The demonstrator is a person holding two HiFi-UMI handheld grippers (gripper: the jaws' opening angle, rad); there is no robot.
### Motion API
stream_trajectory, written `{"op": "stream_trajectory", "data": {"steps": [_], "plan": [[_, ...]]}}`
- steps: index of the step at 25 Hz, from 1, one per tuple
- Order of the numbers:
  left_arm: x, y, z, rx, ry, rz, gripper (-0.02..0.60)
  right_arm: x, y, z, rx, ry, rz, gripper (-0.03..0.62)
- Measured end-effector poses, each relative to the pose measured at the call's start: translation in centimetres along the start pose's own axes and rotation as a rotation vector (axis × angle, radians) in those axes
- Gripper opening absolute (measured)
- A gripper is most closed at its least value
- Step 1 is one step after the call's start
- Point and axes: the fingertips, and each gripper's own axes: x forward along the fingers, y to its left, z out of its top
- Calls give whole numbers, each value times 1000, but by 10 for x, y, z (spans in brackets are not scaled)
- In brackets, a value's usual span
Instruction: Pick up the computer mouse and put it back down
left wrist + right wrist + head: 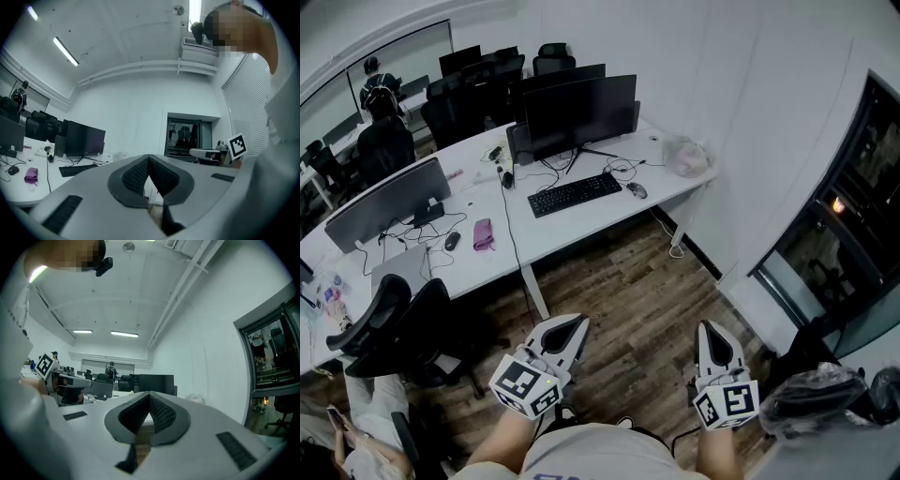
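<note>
- The left gripper (577,325) is pointing level with its 2 jaws meeting at the tips and nothing between them. The right gripper (711,328) is likewise closed and empty.
- Both are hovering near the person's body over the wood-plank floor (628,295), well apart from the desk (581,227).
- The computer mouse (637,190) is lying on the far white desk, just right of the black keyboard (575,194) and in front of the dark monitor (579,114). A 2nd mouse (452,241) is sitting on the left desk, so the target is probably the one by the keyboard.
- The step in hand looks like the approach. To do it well, the person should be stepping up to the desk and opening 1 gripper, likely the right, before reaching.
- The jaws should be straddling the mouse's 2 long sides, low on its body, with the ribbed pads squeezing gently.
- The mouse is a small, rounded grey shell, probably smooth plastic and liable to slip. Loose black cables are lying just beyond it, so a short straight lift is the safer choice.
- The desk top is flat, hard and matte white. A crumpled clear plastic bag (686,157) is sitting to the mouse's right.
</note>
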Motion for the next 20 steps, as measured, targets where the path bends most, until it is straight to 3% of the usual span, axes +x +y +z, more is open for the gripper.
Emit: {"op": "stream_trajectory", "data": {"steps": [20], "plan": [[2,8,-1,3,19,4,5,14,-2,1,25,-19,-9,20]]}}
